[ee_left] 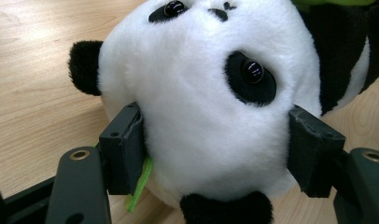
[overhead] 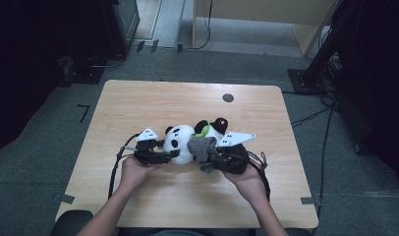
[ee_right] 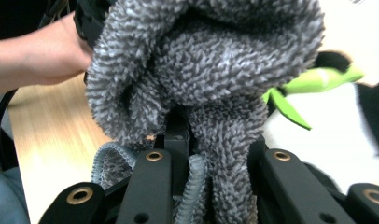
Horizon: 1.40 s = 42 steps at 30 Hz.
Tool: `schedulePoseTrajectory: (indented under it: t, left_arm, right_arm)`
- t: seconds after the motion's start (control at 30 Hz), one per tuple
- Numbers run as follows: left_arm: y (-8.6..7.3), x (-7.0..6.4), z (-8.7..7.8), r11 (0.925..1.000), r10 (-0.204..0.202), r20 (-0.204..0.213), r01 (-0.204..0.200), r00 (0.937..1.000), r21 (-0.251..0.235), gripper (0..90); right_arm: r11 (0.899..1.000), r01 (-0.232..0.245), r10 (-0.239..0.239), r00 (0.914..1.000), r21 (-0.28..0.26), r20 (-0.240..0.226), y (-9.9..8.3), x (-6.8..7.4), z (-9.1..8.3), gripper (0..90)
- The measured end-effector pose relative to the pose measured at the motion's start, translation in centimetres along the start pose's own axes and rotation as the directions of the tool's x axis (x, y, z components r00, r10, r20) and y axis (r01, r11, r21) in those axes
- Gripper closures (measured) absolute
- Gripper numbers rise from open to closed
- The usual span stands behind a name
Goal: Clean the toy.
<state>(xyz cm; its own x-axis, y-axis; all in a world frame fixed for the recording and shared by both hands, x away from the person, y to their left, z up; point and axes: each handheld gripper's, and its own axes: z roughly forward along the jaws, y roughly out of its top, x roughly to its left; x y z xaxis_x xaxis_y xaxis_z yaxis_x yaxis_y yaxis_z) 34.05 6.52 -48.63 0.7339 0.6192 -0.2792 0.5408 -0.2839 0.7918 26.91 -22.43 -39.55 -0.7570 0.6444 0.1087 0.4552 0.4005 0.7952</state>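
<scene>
Here, on the left, my left gripper has its jaws set against both sides of the panda toy's white head, the pads pressing into the plush, so I am clamped on the head. In the left gripper view one black ear sits off to the upper left, the two dark eye patches lie above and between my pads, and a thin green strip pokes out by my left pad. My left hand wraps the gripper's body at the near side of the wooden table.

The panda lies on its side at the middle of the table, head toward my left, dark limbs and a green leaf toward the right.

Further right, my right gripper is closed on a grey fluffy cloth. In the right gripper view the cloth bunches up above my jaws, its hemmed edge hanging down between them. The bundle rests just against the panda's body. My right hand holds that gripper from below.
</scene>
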Motion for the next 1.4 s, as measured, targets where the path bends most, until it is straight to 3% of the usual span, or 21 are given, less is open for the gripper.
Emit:
schedulePoseTrajectory:
  t: [0.37,0.63,0.8,1.1,1.27,1.4]
  left_arm:
    - [0.0,0.1,0.0,1.0000,-0.007,0.006,0.007,1.0000,-0.003,29.9]
    - [0.0,0.1,0.0,1.0000,-0.007,0.008,0.007,0.9999,-0.003,29.6]
    - [0.0,0.1,0.0,1.0000,-0.001,0.007,0.001,1.0000,0.000,29.5]
    - [0.0,0.1,0.0,1.0000,-0.001,0.009,0.001,1.0000,0.000,29.4]
    - [0.0,0.1,0.0,1.0000,0.001,0.012,-0.001,0.9999,-0.001,29.3]
    - [0.0,0.2,0.0,1.0000,0.002,0.014,-0.002,0.9999,-0.003,29.2]
  right_arm:
    - [0.996,-0.064,0.068,0.9956,-0.060,0.064,0.2,-2.1,-2.4,73.1]
    - [0.992,-0.102,0.109,0.9899,-0.080,0.090,-0.2,-3.6,-3.2,72.9]
    - [0.986,-0.136,0.149,0.9774,-0.092,0.150,-0.8,-5.3,-4.2,73.0]
    - [0.978,-0.181,0.199,0.9578,-0.100,0.208,-2.0,-7.4,-5.1,72.9]
    - [0.966,-0.224,0.249,0.9430,-0.130,0.221,-2.8,-8.7,-5.1,72.7]
    - [0.960,-0.250,0.274,0.9333,-0.125,0.232,-3.5,-9.9,-4.8,72.6]
